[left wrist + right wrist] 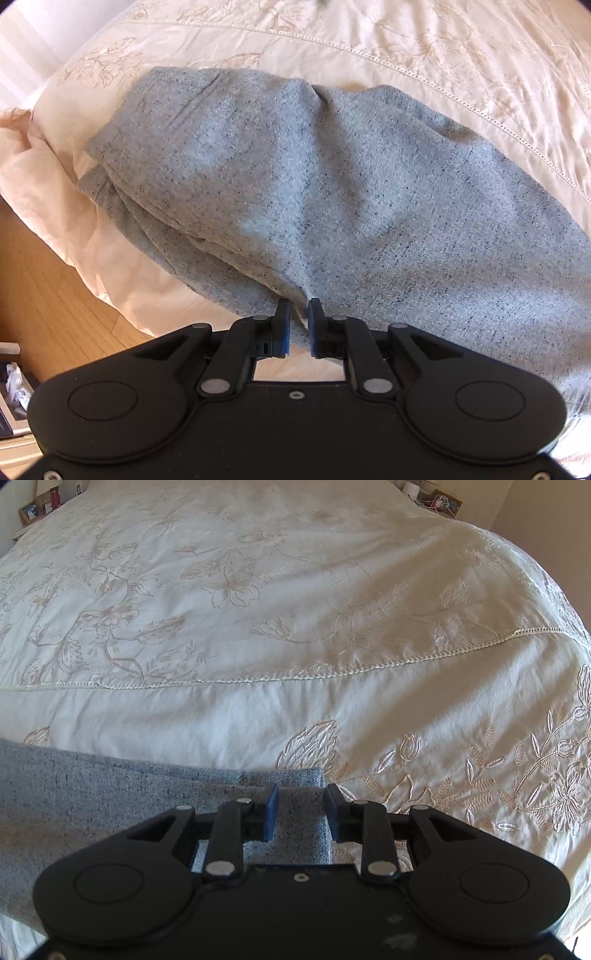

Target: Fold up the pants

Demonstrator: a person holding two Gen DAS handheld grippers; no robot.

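We work on a wide bed (258, 609) with an embroidered cream cover, soft enough to lay cloth flat. The grey pants (295, 177) lie along its near edge, layered at one end, so we judge a first fold made. Our left gripper (296, 325) pinches a ridge of the fabric near that edge, ready to lift. Our right gripper (301, 812) hovers with fingers apart over the pants' end (295, 827), straddling its corner.

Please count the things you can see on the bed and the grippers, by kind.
Pants: 1
Bedspread: 1
Grippers: 2, the left gripper and the right gripper
Total: 4
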